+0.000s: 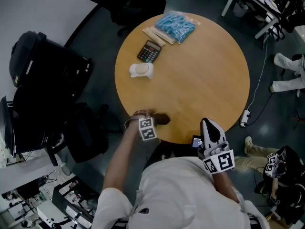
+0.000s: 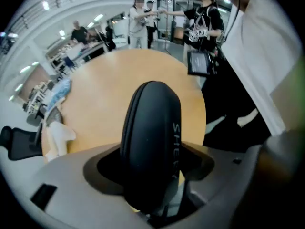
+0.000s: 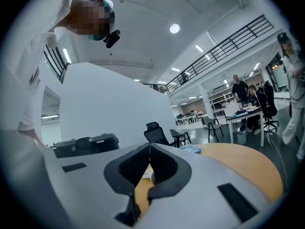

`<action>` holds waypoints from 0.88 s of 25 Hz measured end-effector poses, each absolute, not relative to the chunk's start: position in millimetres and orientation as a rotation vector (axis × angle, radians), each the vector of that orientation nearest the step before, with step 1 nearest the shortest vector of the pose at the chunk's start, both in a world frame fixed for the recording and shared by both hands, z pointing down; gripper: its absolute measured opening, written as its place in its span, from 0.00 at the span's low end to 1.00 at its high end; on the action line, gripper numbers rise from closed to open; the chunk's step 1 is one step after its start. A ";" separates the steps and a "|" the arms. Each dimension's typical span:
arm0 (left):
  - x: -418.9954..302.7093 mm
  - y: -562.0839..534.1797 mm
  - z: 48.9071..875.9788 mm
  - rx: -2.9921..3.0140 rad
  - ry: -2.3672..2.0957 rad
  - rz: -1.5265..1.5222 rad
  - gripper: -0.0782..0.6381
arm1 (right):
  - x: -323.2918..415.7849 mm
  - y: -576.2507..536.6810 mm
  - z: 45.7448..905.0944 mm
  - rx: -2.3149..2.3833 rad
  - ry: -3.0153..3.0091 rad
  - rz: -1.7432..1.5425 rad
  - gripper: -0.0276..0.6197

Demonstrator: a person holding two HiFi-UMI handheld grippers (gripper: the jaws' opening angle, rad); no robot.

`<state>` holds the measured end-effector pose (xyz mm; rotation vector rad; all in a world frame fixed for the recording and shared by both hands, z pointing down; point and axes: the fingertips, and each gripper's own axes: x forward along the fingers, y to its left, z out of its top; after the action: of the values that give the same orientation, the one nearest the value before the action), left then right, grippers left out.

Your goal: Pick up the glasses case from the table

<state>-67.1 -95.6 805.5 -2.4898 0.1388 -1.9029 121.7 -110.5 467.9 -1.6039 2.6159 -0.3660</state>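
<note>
Case: the dark oval case (image 2: 151, 142) lies on the round table (image 1: 200, 80), near the rim closest to the person.
Left gripper: the left gripper (image 1: 148, 125) points steeply down over the case. Its jaws are spread wide, one on each side of the shell, and no pad appears to be pressing on it yet.
Right gripper: the right gripper (image 3: 149, 145) is held level just off the table's near rim, jaws together and empty.
Step in hand: judged to be the close on the case, with the lift not yet begun.
Doing it well: keep the case centred between the jaws and sink until the pads face its long sides near the middle. Then close evenly and lift straight up.
Handling: the shell looks smooth and rounded, so a grip near one end would likely let it swivel or slip.
Risk: a lopsided close could push the case toward the rim.
</note>
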 end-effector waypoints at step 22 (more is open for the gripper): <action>-45.7 -118.4 468.0 -2.724 1.795 -0.026 0.56 | 107.3 -120.9 424.7 -1.616 2.599 -0.140 0.07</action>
<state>-45.7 -118.4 468.0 -2.7235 1.7952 -0.0263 107.3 -120.9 424.7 -1.6164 2.5994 -0.1401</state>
